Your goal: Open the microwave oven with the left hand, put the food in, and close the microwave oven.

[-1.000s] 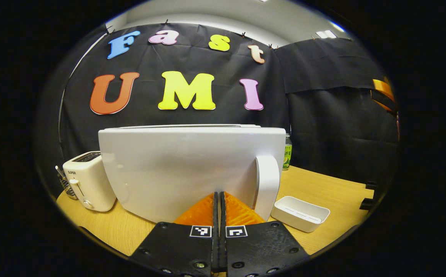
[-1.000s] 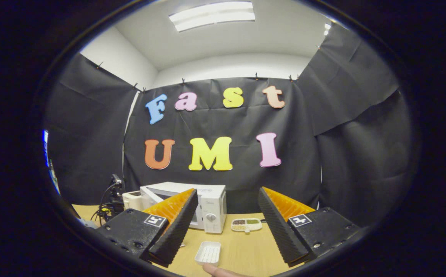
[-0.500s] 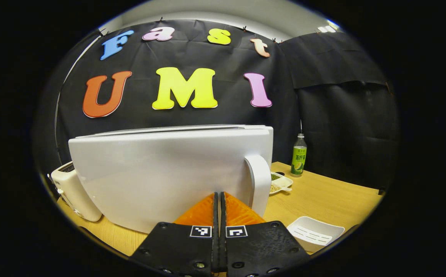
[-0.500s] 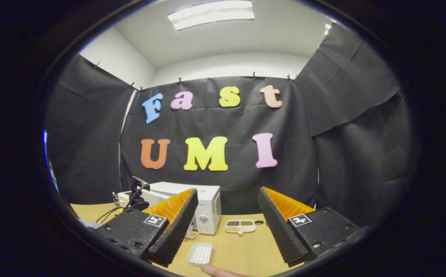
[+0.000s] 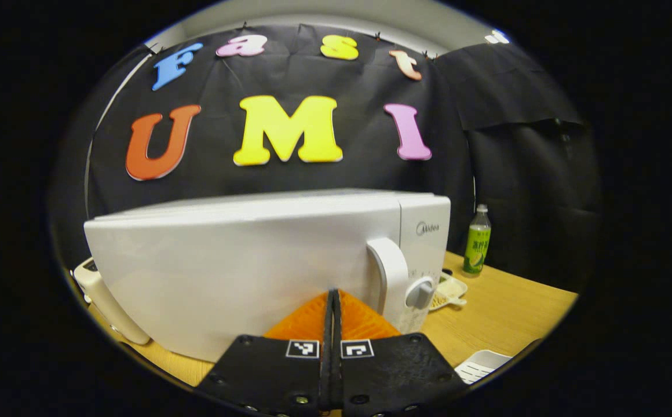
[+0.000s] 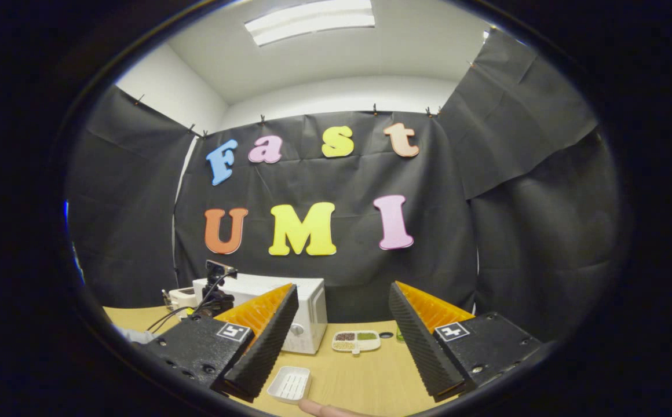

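The microwave oven (image 5: 266, 266) fills the middle of my left gripper view, its white door nearly flush with the body, the handle (image 5: 391, 281) and a knob (image 5: 420, 292) just right of centre. My left gripper (image 5: 332, 315) sits at the bottom centre, fingers pressed together with nothing between them, tips at the door's lower face; I cannot tell if they touch it. I judge this to be the closing push, so the task looks close to done, though a sliver of gap may remain.

In the right gripper view the oven sits small at lower left, partly behind my right gripper (image 6: 339, 324), whose fingers are spread wide and hold nothing. A divided dish of grains (image 6: 356, 341) rests on the wooden table (image 6: 359, 379) right of the oven, and an empty white tray (image 6: 289, 384) lies nearer me.

Whether food is inside I cannot see; the door hides the cavity. A toaster (image 5: 107, 304) is cut off at the left edge, and a green bottle (image 5: 477, 240) stands to the oven's right.
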A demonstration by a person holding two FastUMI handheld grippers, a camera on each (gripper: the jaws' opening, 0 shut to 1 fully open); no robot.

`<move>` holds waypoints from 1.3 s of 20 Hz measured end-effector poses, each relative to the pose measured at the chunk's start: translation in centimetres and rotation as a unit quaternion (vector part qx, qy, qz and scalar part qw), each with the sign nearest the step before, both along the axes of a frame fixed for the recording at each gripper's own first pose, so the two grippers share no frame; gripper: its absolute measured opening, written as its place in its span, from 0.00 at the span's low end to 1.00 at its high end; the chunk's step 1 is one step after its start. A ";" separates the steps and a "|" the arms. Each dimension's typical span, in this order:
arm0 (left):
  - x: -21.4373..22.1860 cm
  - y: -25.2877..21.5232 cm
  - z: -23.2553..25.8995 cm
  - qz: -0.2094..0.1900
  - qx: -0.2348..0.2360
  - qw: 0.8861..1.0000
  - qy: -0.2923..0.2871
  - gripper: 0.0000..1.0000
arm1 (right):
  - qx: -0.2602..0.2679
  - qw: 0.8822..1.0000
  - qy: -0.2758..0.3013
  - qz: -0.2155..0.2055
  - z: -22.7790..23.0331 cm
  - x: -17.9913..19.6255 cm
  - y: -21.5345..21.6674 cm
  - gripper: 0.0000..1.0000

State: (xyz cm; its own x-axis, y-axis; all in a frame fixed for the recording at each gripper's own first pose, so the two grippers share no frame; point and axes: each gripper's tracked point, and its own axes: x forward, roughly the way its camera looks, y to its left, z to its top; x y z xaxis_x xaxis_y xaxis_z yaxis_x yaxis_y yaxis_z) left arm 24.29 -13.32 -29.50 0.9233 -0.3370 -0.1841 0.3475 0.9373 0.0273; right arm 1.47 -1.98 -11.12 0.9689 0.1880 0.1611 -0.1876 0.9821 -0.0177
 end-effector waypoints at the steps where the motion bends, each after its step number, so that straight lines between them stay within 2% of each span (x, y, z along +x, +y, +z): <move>1: -0.2 -0.1 -0.3 -0.001 0.002 1.000 0.009 0.00 | 0.004 1.000 0.007 0.001 -0.3 0.3 0.1 0.93; 2: -0.1 -0.2 -0.2 -0.001 0.004 1.000 0.005 0.00 | 0.006 1.000 0.014 0.003 -0.6 0.4 0.2 1.00; 3: -0.1 -0.3 -0.4 0.000 0.007 1.000 0.005 0.00 | 0.008 1.000 0.020 0.004 -0.8 0.5 0.4 1.00; 4: -0.1 -0.3 -0.3 0.002 0.009 1.000 0.004 0.00 | 0.006 1.000 0.024 0.001 -0.9 0.4 0.4 0.93; 7: -0.7 -0.6 -1.0 -0.007 0.000 1.000 0.022 0.00 | 0.015 1.000 0.022 -0.005 -0.5 -0.1 0.8 0.93; 8: -1.0 -0.2 -1.2 0.001 -0.002 1.000 0.028 0.00 | 0.019 0.999 0.023 -0.009 -0.5 -0.2 0.8 1.00; 9: -1.6 0.2 -1.1 0.004 -0.007 0.999 0.033 0.00 | 0.026 0.999 0.026 -0.021 -0.7 -0.3 0.5 1.00; 12: -5.5 -0.6 -0.4 -0.032 -0.047 0.998 0.039 0.02 | 0.035 0.997 0.038 -0.059 -1.1 -0.3 -0.5 1.00; 13: -6.3 -0.5 -0.3 -0.035 -0.052 0.997 0.038 0.26 | 0.032 0.997 0.043 -0.063 -1.4 -0.3 -0.3 1.00; 14: -7.3 0.0 -0.2 -0.031 -0.052 0.997 0.038 0.45 | 0.031 0.996 0.046 -0.069 -1.5 -0.4 -0.4 1.00; 15: -8.2 1.0 -0.1 -0.018 -0.051 0.998 0.036 0.75 | 0.035 0.995 0.049 -0.075 -1.6 -0.5 -0.7 1.00; 16: -9.0 1.8 0.2 -0.004 -0.055 0.998 0.033 0.82 | 0.041 0.994 0.053 -0.081 -1.6 -0.6 -1.0 1.00; 17: -10.0 2.5 0.5 0.006 -0.058 0.998 0.032 0.97 | 0.046 0.994 0.058 -0.085 -1.8 -0.6 -0.9 1.00; 20: -13.1 3.9 1.6 0.009 -0.056 0.998 0.037 0.96 | 0.052 0.991 0.060 -0.105 -1.8 -1.0 -1.4 1.00; 23: -15.0 6.9 5.1 0.048 -0.050 0.998 0.008 0.95 | 0.048 0.992 0.052 -0.101 -1.0 -2.5 -0.5 0.99; 24: -15.7 7.5 6.5 0.060 -0.054 0.997 0.001 0.84 | 0.045 0.993 0.050 -0.098 -0.6 -3.0 -0.1 0.99; 25: -16.4 8.6 7.8 0.086 -0.055 0.995 -0.004 0.95 | 0.041 0.993 0.046 -0.097 -0.2 -3.5 0.0 0.99; 26: -17.1 9.7 9.6 0.105 -0.053 0.993 -0.012 0.83 | 0.037 0.994 0.039 -0.098 0.5 -4.1 0.2 1.00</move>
State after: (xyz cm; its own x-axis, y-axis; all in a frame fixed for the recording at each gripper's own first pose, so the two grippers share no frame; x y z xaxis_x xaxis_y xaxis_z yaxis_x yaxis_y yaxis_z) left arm 7.22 -3.62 -19.93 0.9787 -0.1538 -0.1358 0.1454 0.9869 -0.0698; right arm -2.63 -1.80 -10.63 0.9958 -0.0154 0.0898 0.0098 0.9980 0.0627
